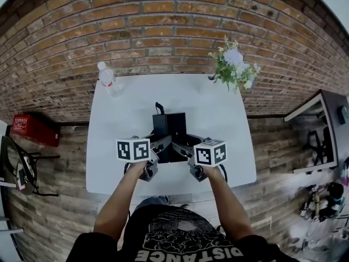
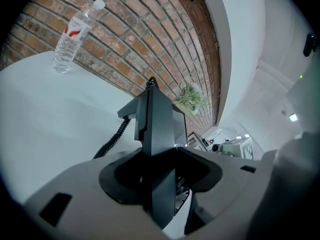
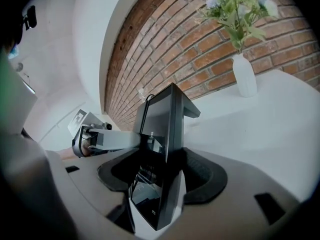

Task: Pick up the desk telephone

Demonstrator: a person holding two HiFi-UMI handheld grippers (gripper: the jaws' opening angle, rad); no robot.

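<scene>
The black desk telephone [image 1: 169, 125] hangs just above the white table [image 1: 109, 146], held from both sides. My left gripper [image 1: 162, 144] is shut on its left edge, and in the left gripper view the phone's thin side [image 2: 157, 129] stands upright between the jaws of that gripper [image 2: 159, 170]. My right gripper [image 1: 184, 145] is shut on the right edge; in the right gripper view the phone's body [image 3: 167, 124] runs between the jaws of this gripper [image 3: 162, 176]. A coiled cord [image 2: 111, 140] trails from the phone down to the table. The left gripper [image 3: 97, 139] shows beyond the phone.
A clear water bottle [image 1: 106, 76] stands at the table's far left corner. A white vase of flowers [image 1: 234, 64] is at the far right corner. A brick wall [image 1: 163, 26] runs behind the table. A red box [image 1: 34, 127] lies on the floor at left.
</scene>
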